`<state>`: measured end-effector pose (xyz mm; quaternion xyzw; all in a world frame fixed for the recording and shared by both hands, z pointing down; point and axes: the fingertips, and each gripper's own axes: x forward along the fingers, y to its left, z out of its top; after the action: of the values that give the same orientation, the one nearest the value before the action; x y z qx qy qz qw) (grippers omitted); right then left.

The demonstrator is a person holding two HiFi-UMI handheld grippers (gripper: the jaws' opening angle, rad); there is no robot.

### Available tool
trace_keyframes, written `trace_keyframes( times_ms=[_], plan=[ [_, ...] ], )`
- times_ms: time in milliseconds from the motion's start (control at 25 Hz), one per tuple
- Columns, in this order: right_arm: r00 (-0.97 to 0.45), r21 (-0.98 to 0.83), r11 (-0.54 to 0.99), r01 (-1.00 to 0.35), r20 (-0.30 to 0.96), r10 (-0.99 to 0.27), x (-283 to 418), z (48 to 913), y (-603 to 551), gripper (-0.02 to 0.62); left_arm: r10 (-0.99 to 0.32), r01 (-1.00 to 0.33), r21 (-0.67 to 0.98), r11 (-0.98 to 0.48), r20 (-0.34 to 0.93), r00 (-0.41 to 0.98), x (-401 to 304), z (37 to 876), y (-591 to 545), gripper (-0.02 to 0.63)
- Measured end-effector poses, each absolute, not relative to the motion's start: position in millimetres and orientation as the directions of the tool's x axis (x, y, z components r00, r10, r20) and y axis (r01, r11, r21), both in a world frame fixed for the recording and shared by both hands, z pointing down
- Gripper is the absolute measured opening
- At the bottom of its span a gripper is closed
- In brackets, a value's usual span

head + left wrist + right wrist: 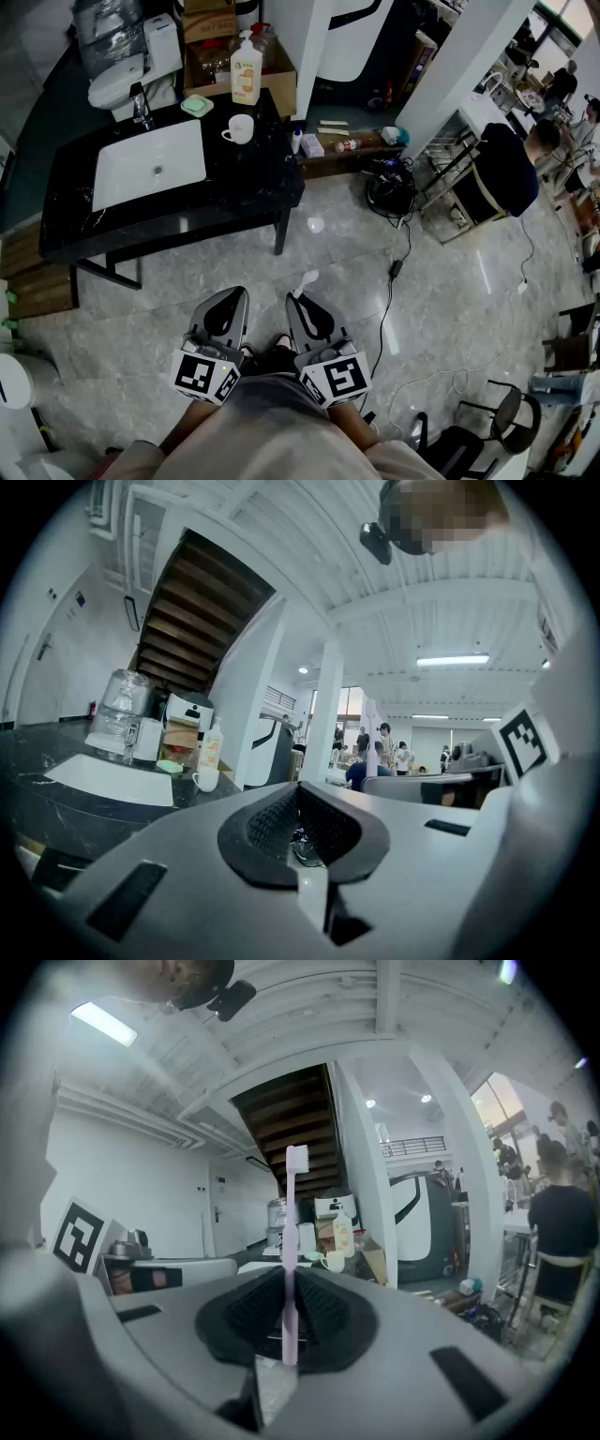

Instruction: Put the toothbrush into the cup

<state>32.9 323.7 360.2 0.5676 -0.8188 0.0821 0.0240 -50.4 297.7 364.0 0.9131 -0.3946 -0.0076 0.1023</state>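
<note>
The toothbrush is standing upright between the jaws of the right gripper, which is pinching it low on the handle with the bristle head pointing up and away. The cup is sitting well apart from it, on the black counter just right of the sink and near a soap bottle. The person is standing back on the tiled floor, holding both grippers close to the body. The left gripper is carrying nothing, with its jaws closed together.

Judging from this, the whole reach is yet to come. With so much of the brush sticking out past a narrow pinch, it may be prone to swivelling or slipping on the way. The cup looks light, so a brush lowered off-centre could catch the rim and tip it, or bump the bottle behind.
</note>
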Motion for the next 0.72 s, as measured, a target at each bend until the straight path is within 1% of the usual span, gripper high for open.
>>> trace_keyframes(
  times_ms=[240, 520, 720],
  plan=[
    [-0.366, -0.113, 0.353, -0.929, 0.132, -0.921, 51.4, 361.1, 315.9, 0.042, -0.705, -0.702, 0.203, -0.683, 0.069, 0.706, -26.0, 365.4, 292.9, 0.011],
    [-0.388, -0.13, 0.372, -0.919, 0.131, -0.913, 67.2, 365.3, 306.7, 0.043, -0.713, -0.711, 0.202, -0.674, 0.077, 0.697, -8.9, 367.8, 285.3, 0.011],
    [-0.441, -0.154, 0.422, -0.893, 0.114, -0.89, 78.7, 366.0, 303.8, 0.043, -0.723, -0.725, 0.197, -0.66, 0.092, 0.684, 4.1, 369.6, 285.2, 0.011]
  ],
)
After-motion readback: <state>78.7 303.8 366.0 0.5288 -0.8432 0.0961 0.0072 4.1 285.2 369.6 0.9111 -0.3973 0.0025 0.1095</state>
